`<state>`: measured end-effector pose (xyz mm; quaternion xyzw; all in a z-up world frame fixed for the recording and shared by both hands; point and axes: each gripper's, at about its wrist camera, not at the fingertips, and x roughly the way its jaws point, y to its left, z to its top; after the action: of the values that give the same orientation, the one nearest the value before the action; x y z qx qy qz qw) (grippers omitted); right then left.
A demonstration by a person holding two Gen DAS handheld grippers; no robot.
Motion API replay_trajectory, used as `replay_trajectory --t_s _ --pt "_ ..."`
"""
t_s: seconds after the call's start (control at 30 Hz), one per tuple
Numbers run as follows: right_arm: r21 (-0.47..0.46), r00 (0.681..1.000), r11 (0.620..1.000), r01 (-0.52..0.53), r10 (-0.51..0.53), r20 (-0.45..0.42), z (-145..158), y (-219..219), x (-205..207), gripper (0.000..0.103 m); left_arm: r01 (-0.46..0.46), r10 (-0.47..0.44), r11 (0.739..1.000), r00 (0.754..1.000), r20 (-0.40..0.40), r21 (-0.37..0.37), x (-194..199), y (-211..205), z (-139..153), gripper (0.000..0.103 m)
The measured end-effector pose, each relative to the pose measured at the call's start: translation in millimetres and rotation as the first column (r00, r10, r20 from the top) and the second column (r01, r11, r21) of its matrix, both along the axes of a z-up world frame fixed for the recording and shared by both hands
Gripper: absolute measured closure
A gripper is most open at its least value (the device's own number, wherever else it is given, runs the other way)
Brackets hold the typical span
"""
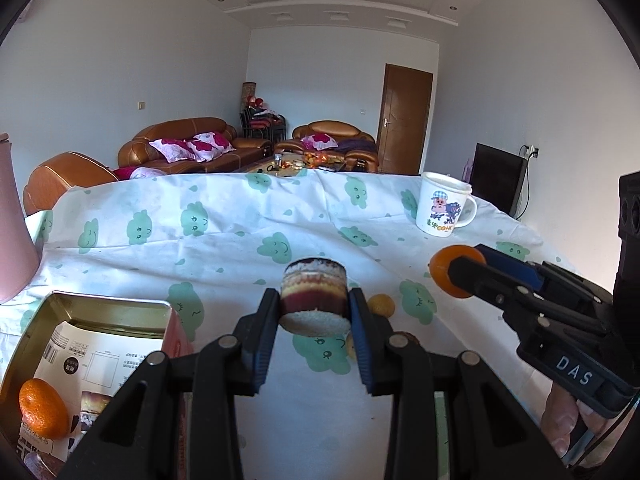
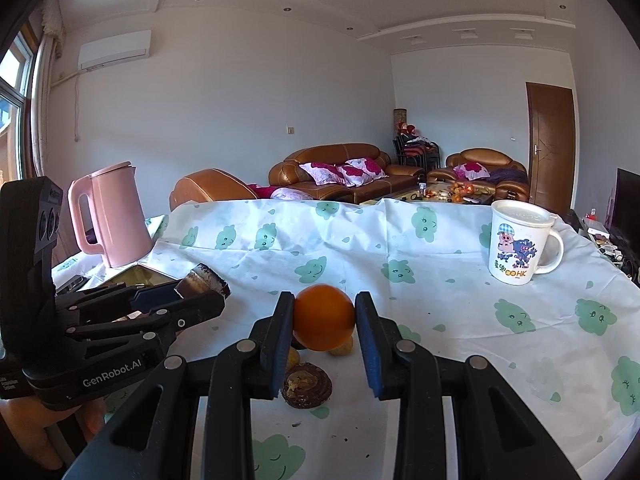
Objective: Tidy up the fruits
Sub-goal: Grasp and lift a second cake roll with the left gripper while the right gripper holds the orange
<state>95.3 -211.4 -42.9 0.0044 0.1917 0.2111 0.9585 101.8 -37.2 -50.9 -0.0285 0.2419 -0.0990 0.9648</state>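
Orange (image 1: pixel 42 408) in tin (image 1: pixel 108 307); left fingers (image 1: pixel 267 320) clamp cake (image 1: pixel 314 296), right fingers (image 2: pixel 286 332) clamp second orange (image 2: pixel 323 322).

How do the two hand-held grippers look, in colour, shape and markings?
Both are black plastic linkages with silver pivot pins and blue pads on the fingers. The left hand-held gripper reads "GenRobot.AI"; the right hand-held gripper reads "DAS". No cables are clearly visible.

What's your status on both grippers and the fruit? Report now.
Left gripper shut on round layered cake slice, beside open metal tin. Right gripper shut on round orange tangerine, lifted. Nothing blocking; small yellow fruits on tablecloth.
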Motion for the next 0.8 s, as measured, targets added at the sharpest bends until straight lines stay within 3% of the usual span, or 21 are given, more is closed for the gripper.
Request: replay_trajectory --t_s 0.8 --pt "-0.004 0.997 1.000 0.008 -0.007 0.075 4.4 1.8 -15.0 0.070 -0.045 0.037 0.998 0.989 0.142 0.053 -28.0 -5.9 9.0 0.066"
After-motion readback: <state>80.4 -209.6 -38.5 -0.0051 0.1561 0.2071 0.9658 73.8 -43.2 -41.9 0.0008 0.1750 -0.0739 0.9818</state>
